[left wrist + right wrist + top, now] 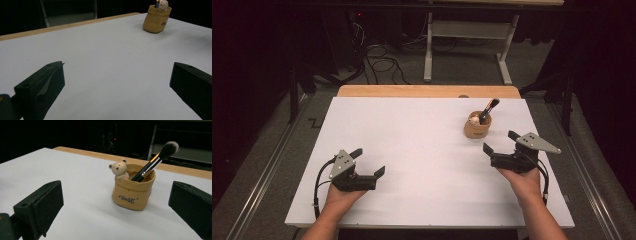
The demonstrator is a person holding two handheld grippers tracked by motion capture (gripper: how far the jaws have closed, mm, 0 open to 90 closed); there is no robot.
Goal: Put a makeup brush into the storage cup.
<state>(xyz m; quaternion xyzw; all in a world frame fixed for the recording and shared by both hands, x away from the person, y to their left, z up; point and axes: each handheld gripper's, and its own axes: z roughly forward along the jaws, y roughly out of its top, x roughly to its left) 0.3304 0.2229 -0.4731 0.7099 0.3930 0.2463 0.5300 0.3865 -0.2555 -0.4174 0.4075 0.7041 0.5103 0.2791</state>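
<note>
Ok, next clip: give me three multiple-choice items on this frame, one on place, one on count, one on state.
1. Where does the bear-shaped holder stand?
A. by the left hand-held gripper
B. just ahead of the right hand-held gripper
C. on the floor

2. How many makeup brushes are in it?
A. one
B. two
C. three

3. How is the left hand-held gripper?
A. shut on the brush
B. shut, empty
C. open, empty

Answers: 1 B, the high view shows the holder near that gripper. 2 A, a single handle leans out. 3 C, its jaws stand wide apart over bare table.
</note>
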